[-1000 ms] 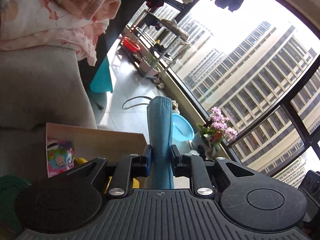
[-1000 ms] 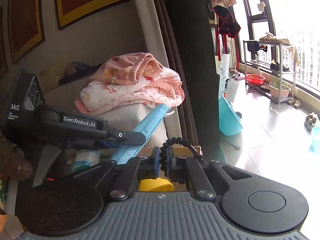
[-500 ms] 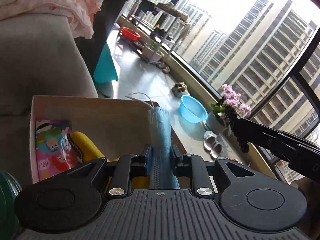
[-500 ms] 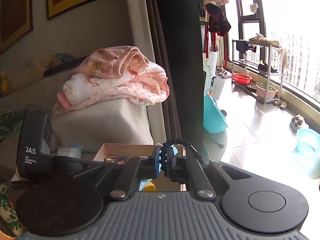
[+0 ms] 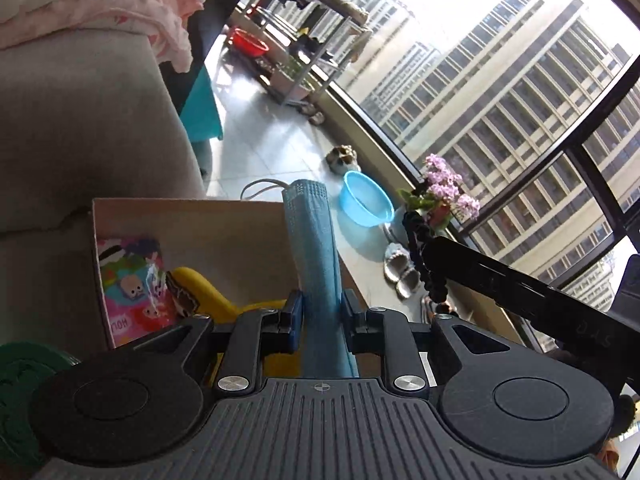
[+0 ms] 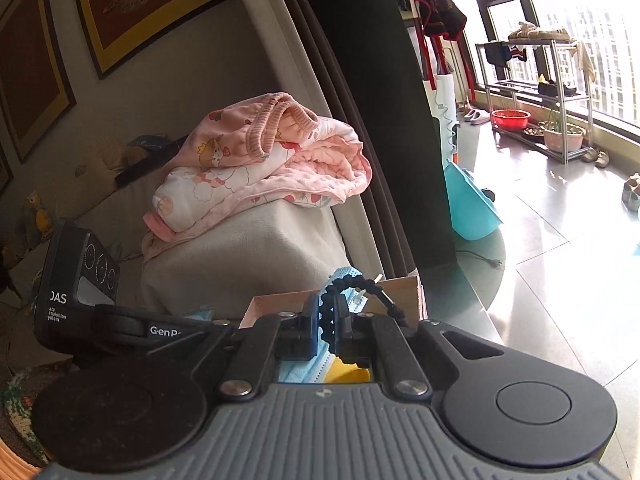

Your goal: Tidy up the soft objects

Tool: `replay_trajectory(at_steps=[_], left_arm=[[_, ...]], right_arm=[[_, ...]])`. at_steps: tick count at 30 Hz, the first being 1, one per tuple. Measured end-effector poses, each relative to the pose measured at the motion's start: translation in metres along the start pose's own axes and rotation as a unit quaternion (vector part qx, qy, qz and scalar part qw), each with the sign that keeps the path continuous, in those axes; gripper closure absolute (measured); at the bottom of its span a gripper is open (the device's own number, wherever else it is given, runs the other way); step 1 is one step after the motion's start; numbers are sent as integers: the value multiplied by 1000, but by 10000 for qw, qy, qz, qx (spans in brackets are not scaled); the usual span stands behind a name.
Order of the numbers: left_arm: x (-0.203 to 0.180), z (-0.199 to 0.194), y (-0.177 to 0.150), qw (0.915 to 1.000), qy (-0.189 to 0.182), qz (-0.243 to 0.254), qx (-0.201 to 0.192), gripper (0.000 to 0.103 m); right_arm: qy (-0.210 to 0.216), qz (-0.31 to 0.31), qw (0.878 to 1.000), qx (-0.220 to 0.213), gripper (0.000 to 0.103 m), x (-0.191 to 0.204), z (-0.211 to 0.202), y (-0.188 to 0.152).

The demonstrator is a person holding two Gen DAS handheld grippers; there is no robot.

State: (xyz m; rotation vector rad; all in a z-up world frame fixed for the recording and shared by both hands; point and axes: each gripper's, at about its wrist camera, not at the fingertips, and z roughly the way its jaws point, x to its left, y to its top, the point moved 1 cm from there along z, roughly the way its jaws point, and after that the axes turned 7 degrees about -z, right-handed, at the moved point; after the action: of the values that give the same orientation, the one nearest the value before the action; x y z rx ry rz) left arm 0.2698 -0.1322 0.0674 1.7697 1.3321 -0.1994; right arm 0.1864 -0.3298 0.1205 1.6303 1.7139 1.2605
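My left gripper [image 5: 320, 314] is shut on a folded blue face mask [image 5: 314, 240] that sticks up and forward over an open cardboard box [image 5: 200, 216]. The box holds a colourful packet [image 5: 132, 280] and a yellow soft object [image 5: 208, 292]. My right gripper [image 6: 330, 320] is shut on a black bead bracelet [image 6: 352, 282], held over the same box [image 6: 400, 292]. The mask [image 6: 304, 372] and the yellow object [image 6: 348, 374] show below its jaws. The right gripper with the bracelet [image 5: 424, 256] also shows in the left wrist view.
A grey sofa arm [image 6: 248, 248] carries a pile of pink clothes [image 6: 260, 160] behind the box. A teal bin [image 6: 472, 212], a blue basin [image 5: 364, 204], slippers [image 5: 400, 272], a flower pot [image 5: 444, 200] and a metal rack [image 6: 540, 92] stand on the tiled floor by the window.
Both grippers have come lower over the box, each still holding its item. The right gripper with the bracelet has moved into the left wrist view, closer to the mask.
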Motion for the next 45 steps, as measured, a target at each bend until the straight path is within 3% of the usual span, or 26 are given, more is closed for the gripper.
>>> replay_trajectory(at_steps=[2,6,8,10,12,15,18,22,24,26,30,34,37,42,45], left_arm=[[-9,-5,-6,9989,179,418,-58,80],[-7,-17,-8,9984,223,507,-70,80],[-5,-27,-7,9980,295,519,-184,80],[-3,-41,-6,9971,413,432,-465,80],[-2,-58,-6,9951,479,387,-772,80],[-6,-90,-14,9909,568,416,-1144,80],[-8,-116,-33,9895,529,350,-1297,80],[-2,-138,-65,9878,542,352,-1414,80],[0,-148,-86,9868,674,413,-1411,80],[6,-150,-106,9872,740,433,-1347,80],[16,-152,-147,9913,708,393,-1038,80],[24,-156,-171,9929,719,350,-886,80],[28,-164,-179,9915,862,419,-877,80],[45,-185,-187,9864,1255,446,-959,80],[63,-201,-192,9814,1544,253,-1113,80]], right_arm=[[58,-151,9999,35,96,9,11,9],[81,-128,9991,390,96,18,53,19],[117,-88,9969,768,96,16,76,15],[-79,-68,9916,1291,96,10,97,2],[-363,-88,9872,1551,96,2,104,-11],[-767,-204,9826,1676,96,-8,97,-23],[-731,-62,9815,1767,94,-16,78,-26],[-614,24,9887,1366,74,-16,38,-21],[-551,1,9911,1209,70,-11,22,-20],[-349,94,9907,1315,70,-7,16,-24],[-308,297,9769,2092,70,4,37,-49],[-47,415,9701,2389,89,18,70,-60],[324,616,9662,2481,93,26,97,-58],[75,563,9621,2668,93,36,133,-60],[-95,288,9594,2805,93,43,134,-64]])
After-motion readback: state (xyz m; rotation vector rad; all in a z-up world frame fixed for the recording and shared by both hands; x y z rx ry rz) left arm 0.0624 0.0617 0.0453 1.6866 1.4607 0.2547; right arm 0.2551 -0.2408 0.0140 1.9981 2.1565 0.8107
